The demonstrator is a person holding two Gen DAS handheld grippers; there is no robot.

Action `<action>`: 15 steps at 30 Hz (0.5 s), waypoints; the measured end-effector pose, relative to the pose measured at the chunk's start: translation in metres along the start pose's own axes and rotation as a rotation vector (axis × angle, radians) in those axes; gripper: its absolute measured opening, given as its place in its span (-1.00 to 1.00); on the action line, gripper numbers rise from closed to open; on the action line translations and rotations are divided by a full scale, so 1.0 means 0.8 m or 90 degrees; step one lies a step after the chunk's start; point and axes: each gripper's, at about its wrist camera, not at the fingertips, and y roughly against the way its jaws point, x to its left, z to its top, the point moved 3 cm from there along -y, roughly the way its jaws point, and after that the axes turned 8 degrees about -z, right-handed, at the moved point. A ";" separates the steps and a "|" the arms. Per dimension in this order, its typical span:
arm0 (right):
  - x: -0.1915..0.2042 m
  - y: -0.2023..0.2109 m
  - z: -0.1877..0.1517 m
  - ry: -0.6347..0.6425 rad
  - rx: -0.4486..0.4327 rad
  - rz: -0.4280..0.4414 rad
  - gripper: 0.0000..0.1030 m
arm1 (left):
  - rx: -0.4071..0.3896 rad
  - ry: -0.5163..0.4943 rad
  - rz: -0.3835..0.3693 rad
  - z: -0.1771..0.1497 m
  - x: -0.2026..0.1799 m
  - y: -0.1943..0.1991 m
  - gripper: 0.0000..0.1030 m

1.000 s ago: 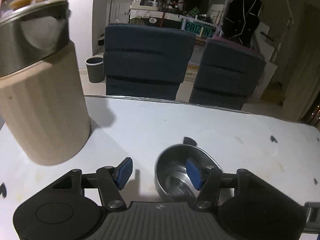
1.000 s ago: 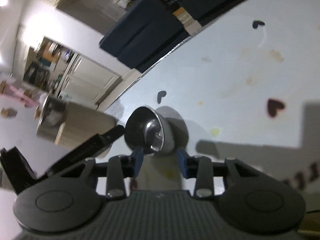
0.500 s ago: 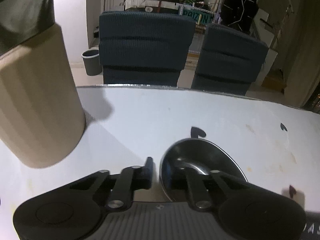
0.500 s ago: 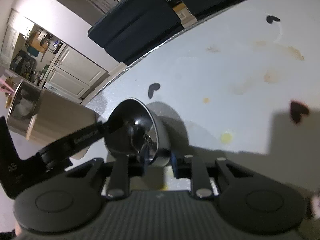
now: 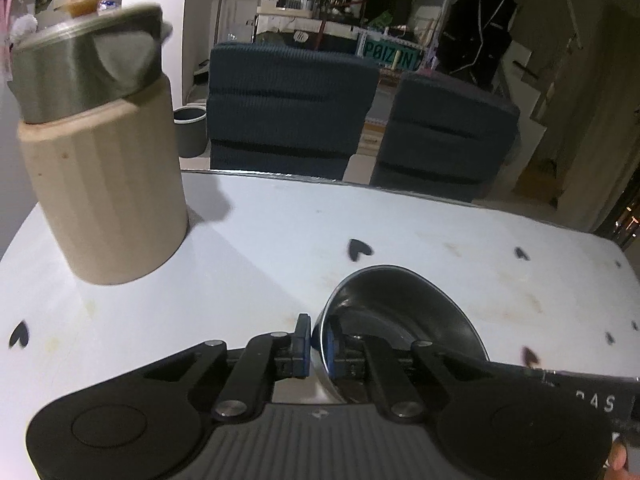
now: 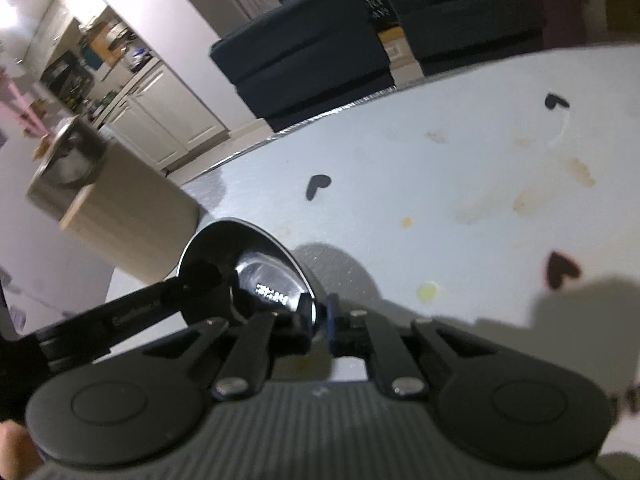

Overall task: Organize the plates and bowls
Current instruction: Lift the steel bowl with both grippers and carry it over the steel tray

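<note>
A small steel bowl (image 5: 400, 320) is held tilted over the white table (image 5: 360, 220), its hollow turned toward the left wrist camera. My left gripper (image 5: 316, 346) is shut on its near left rim, one blue pad inside and one outside. In the right wrist view the same bowl (image 6: 240, 264) shows its shiny inside. My right gripper (image 6: 320, 318) is closing on the rim's other side, with the rim between its pads. A finger of the left gripper (image 6: 140, 308) reaches in from the left there.
A tall beige canister (image 5: 104, 184) with a steel top stands at the table's left, also in the right wrist view (image 6: 120, 208). Two dark blue chairs (image 5: 292, 108) stand beyond the far edge. Black heart stickers and stains dot the tabletop (image 6: 440, 160).
The left gripper went from open around the bowl to shut on its rim, then drew back, and the bowl tipped up. The right gripper's jaws narrowed onto the opposite rim and the view rolled.
</note>
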 end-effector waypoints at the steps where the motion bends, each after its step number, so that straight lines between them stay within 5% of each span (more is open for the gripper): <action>1: -0.001 0.008 -0.001 0.003 0.000 0.004 -0.84 | -0.003 0.000 -0.003 -0.003 -0.007 0.010 -0.81; 15: -0.048 0.166 -0.039 0.090 -0.044 0.049 -0.84 | -0.056 -0.031 -0.069 -0.045 -0.129 0.136 -0.74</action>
